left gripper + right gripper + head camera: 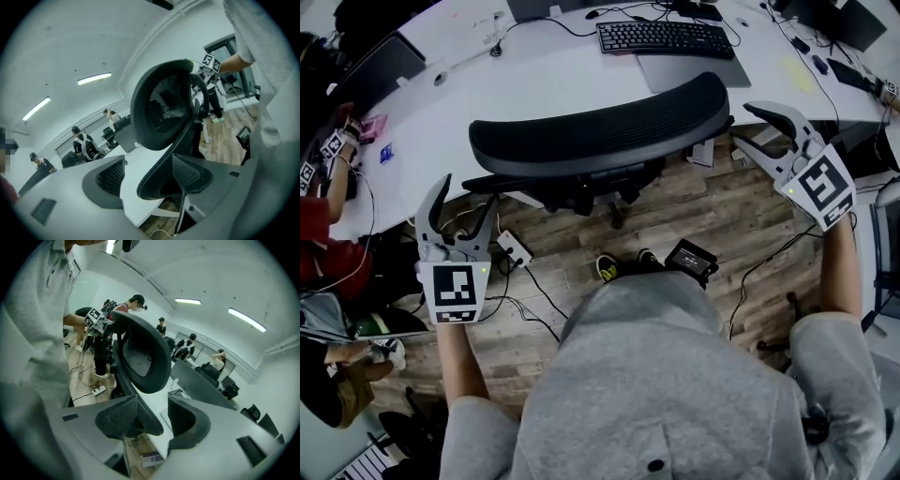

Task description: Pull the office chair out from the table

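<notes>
Head view, chair: the office chair (600,131) stands pushed in at the table (534,66), with its backrest toward the person.
Head view, grippers: the left gripper (469,192) is at the backrest's left end and the right gripper (745,125) at its right end. This flanking placement likely serves a straight, even pull.
Head view, exclusive detail: only this view shows both ends at once, the keyboard (664,38) and the wooden floor.
Left gripper view, claw: the left gripper (150,176) has its jaws wide apart. The chair's (164,103) dark edge runs between them, but nothing is clamped.
Right gripper view, claw: the right gripper (152,418) also has its jaws spread. The backrest (140,355) edge sits in the gap, not gripped.
Gripper views, exclusive detail: they show the clearance between pads and frame, which the head view does not resolve.
</notes>
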Demonstrator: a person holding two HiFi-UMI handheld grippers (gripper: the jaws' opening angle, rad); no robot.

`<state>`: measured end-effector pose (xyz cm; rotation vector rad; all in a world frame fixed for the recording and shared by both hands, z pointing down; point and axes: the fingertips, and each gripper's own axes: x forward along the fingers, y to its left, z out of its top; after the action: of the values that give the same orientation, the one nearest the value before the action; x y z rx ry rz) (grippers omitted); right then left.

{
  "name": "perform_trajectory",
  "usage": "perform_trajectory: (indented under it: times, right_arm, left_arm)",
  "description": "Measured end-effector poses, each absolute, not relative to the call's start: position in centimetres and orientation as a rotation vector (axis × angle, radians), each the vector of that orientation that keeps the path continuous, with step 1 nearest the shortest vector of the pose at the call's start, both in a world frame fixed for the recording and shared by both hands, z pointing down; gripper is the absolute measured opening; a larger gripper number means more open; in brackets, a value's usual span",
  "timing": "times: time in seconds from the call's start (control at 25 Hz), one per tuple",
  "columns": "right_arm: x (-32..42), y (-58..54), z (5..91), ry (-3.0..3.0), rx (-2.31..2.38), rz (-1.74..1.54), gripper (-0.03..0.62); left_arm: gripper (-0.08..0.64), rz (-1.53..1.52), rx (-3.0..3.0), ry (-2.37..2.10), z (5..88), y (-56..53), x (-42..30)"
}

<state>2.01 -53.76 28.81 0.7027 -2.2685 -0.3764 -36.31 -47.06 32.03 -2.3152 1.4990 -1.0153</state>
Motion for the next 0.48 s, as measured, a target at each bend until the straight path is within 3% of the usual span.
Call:
perform_trajectory:
  times: [0.16, 0.48]
  right_arm:
    - [0.6, -53.7, 31.5, -2.237, 0.571, -0.359, 0.216]
    - [-0.5, -55.8, 37.9, -1.966, 0.308, -0.525, 0.222]
  left_arm:
    - [0.342, -1.198, -2.35, 1.303, 34.4, -48.0, -35.8]
    - [0.347, -1.479, -2.381, 1.017, 39.7, -49.8, -36.1]
